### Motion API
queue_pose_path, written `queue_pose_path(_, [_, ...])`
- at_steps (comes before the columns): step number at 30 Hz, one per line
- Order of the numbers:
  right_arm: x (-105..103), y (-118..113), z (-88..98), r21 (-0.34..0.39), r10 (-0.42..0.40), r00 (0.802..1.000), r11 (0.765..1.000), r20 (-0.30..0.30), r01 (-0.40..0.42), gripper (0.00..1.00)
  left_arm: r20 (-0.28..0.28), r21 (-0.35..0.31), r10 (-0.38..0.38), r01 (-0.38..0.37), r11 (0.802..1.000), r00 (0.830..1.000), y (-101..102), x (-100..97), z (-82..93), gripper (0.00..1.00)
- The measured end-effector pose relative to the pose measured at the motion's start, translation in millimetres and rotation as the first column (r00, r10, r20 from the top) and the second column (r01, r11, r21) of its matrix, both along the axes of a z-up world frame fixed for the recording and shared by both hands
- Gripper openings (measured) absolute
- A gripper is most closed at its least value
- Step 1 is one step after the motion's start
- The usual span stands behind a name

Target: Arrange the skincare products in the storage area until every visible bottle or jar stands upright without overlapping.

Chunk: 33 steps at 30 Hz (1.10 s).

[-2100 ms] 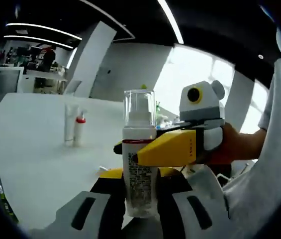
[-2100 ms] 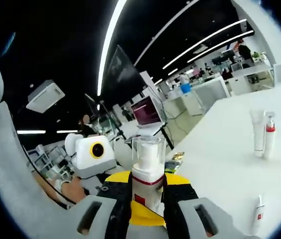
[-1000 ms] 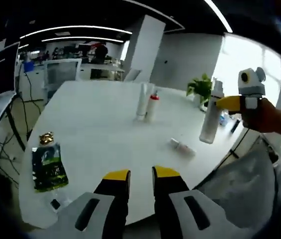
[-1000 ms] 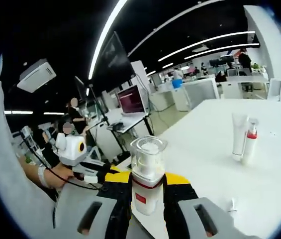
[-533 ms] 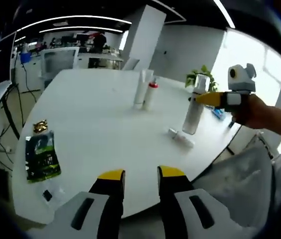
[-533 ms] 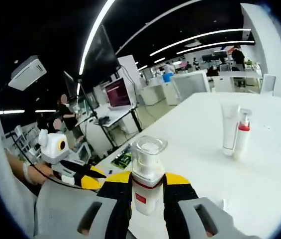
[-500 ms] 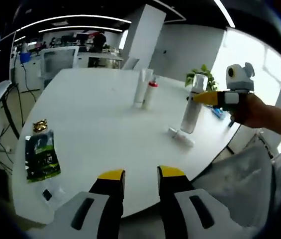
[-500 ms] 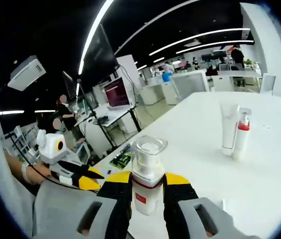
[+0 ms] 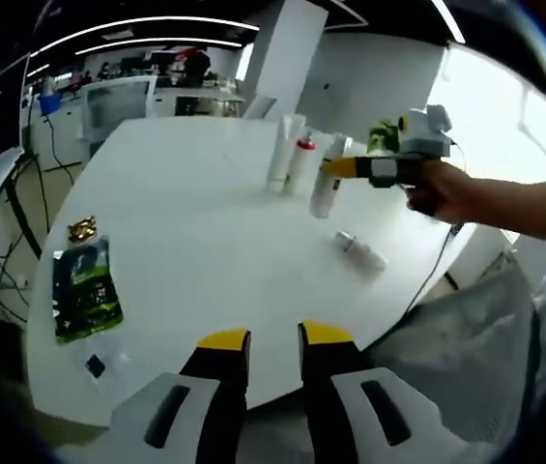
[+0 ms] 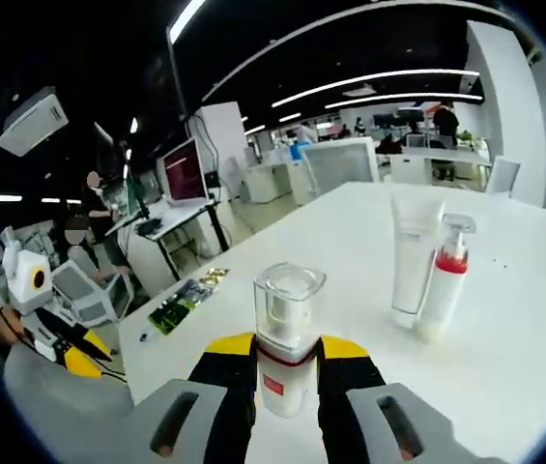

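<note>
Pump bottle (image 10: 287, 338) with a clear cap and a red band is clamped upright between the right gripper's (image 10: 287, 372) yellow-tipped jaws, at 6 o'clock in the right gripper view. In the left gripper view the same bottle (image 9: 327, 186) sits at about 1 o'clock, held by the right gripper (image 9: 338, 167) over the white table (image 9: 186, 251); whether its base touches the surface, can't tell.

Standing pair: white tube (image 10: 414, 253) and red-collared pump bottle (image 10: 444, 277), both upright, just beside each other, at about 3 o'clock of the held bottle in the right gripper view. In the left gripper view they are at 12 o'clock, tube (image 9: 279, 153) and red-collared bottle (image 9: 299, 164), with the held bottle just beside them on the 3 o'clock side.

Small white bottle (image 9: 360, 249) lies on its side on the table, near the held bottle toward 5 o'clock.

Left gripper (image 9: 261, 348): jaws hold nothing, narrow gap between the tips, off the near table edge at 6 o'clock. It also appears at 8 o'clock in the right gripper view (image 10: 81, 360).

Green packet (image 9: 83, 287) lies flat at 9 o'clock in the left gripper view, a small gold item (image 9: 82, 228) just beyond it.
</note>
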State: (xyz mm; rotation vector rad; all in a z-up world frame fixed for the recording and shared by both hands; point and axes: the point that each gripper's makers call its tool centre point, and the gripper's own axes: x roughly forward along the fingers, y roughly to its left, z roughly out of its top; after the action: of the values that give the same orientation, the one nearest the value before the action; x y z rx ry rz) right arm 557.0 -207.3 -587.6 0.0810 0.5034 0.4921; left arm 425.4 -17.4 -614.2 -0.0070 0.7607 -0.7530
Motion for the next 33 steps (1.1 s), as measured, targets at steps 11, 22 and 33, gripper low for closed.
queue_pose_path(11, [49,-22,-14.3,-0.137,-0.046,0.992,0.989,0.117,0.062,0.16,-0.014,0.01,0.018,-0.018,1.0,1.0,5,1.0,-4.1,0.15])
queue_pose_path(22, [79,-40,-39.5,-0.157,-0.126,0.985,0.977,0.116,0.143,0.16,-0.011,0.032,0.023,-0.023,0.999,1.0,10,2.1,-6.6,0.12])
queue_pose_path(33, [87,-45,-48.1,-0.163,-0.125,0.986,0.976,0.113,0.142,0.16,0.114,0.207,-0.065,0.04,0.977,0.991,20,6.9,-10.1,0.32])
